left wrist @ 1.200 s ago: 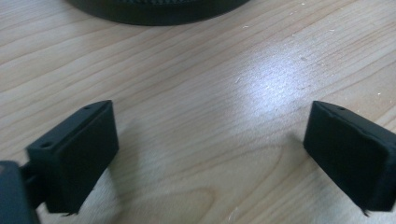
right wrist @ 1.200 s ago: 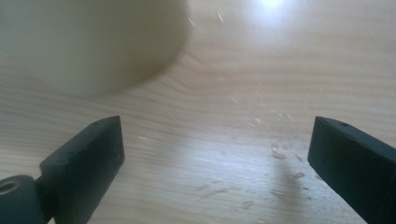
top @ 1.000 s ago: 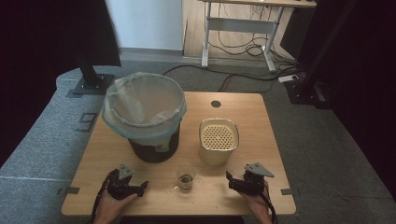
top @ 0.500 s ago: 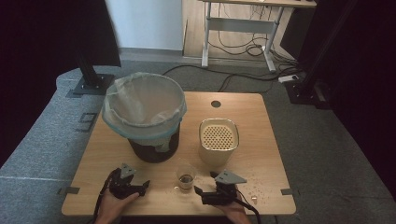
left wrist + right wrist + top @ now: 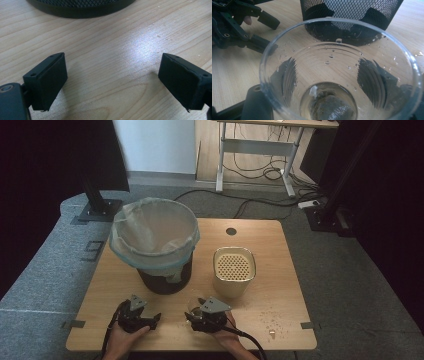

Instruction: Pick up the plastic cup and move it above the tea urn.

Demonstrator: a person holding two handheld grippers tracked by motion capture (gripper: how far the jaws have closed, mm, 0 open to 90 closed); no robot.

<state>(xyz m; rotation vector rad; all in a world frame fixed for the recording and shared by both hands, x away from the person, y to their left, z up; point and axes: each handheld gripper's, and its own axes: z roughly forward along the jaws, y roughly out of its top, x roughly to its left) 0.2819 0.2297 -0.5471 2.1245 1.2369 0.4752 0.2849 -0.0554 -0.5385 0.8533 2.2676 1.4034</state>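
A small clear glass [image 5: 193, 308] stands near the table's front edge, with a brownish lump and a little liquid at its bottom [image 5: 332, 107]. My right gripper [image 5: 197, 315] has just been closing and its jaws now sit on either side of the glass [image 5: 337, 62]; the dark pads [image 5: 287, 75] show through its walls, pressed against them. My left gripper [image 5: 152, 320] rests on the wooden table [image 5: 280, 285] at the front left, jaws wide apart [image 5: 113, 82] over bare wood. It also appears at the top left of the right gripper view [image 5: 237, 22].
A black mesh bin with a pale liner [image 5: 152, 237] stands behind both grippers, close to the glass [image 5: 352, 10]. A cream container with a perforated top [image 5: 234, 270] sits right of it. Crumbs [image 5: 272, 322] lie at the front right.
My right gripper has slid left along the front edge from the right side to the glass and closed around it. The left gripper has stayed put.
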